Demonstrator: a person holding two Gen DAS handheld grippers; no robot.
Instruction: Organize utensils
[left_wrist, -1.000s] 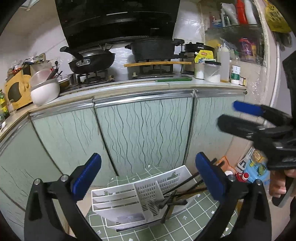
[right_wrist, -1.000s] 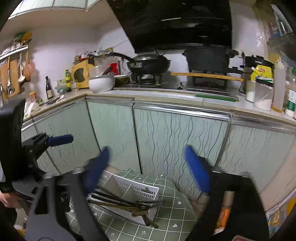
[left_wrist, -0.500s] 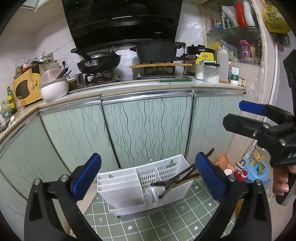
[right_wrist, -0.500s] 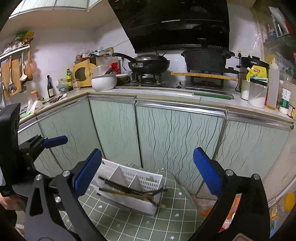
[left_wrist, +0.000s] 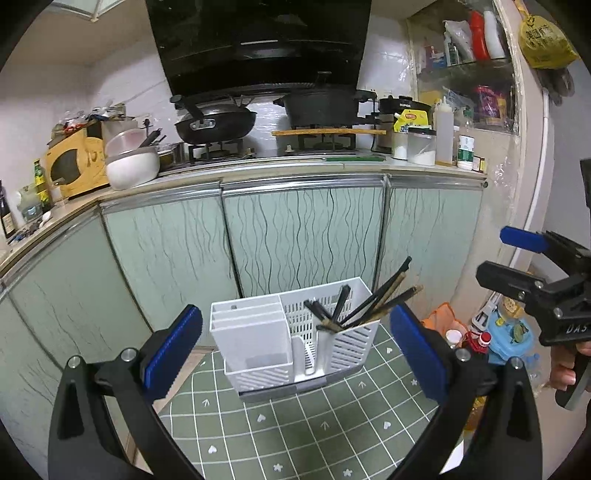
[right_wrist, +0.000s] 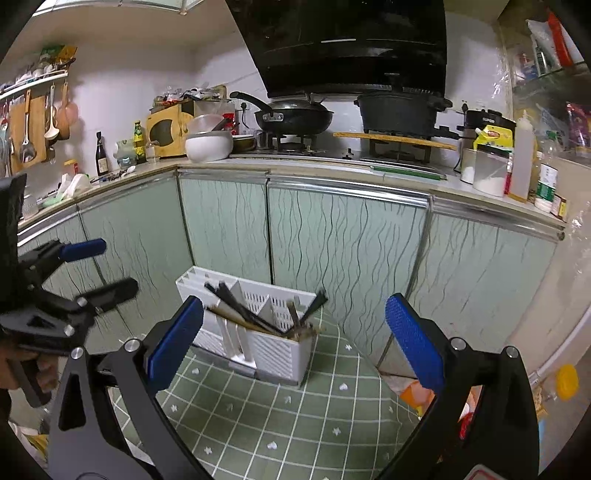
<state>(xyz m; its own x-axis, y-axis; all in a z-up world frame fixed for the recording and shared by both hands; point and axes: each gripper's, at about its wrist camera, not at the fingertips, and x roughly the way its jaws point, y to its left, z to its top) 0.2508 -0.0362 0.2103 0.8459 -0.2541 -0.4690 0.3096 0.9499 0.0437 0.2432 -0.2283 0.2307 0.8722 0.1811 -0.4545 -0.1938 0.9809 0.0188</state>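
We stand facing a run of green cabinets (left_wrist: 303, 236) under the worktop (left_wrist: 258, 166), where a wok (left_wrist: 216, 123) and a pot (left_wrist: 319, 107) sit on the stove, out of the way of this job. In front of the cabinets lies a green checked mat (left_wrist: 295, 424), and it seems to serve as the working surface here.

On the mat stands the white caddy (left_wrist: 258, 343), upright, its solid compartments toward our left and the slotted ones toward our right. The chopsticks (left_wrist: 369, 306) are in the slotted side, leaning outward at mixed angles rather than standing together, which we judge is why the sorting is not finished.

Our left gripper (left_wrist: 295, 350) hovers short of the caddy with its fingers wide apart and nothing between them, framing the caddy as if lining up a reach. Our right gripper (right_wrist: 293, 345) is held the same way from the other side, fingers spread and empty, with the chopsticks nearest its line.
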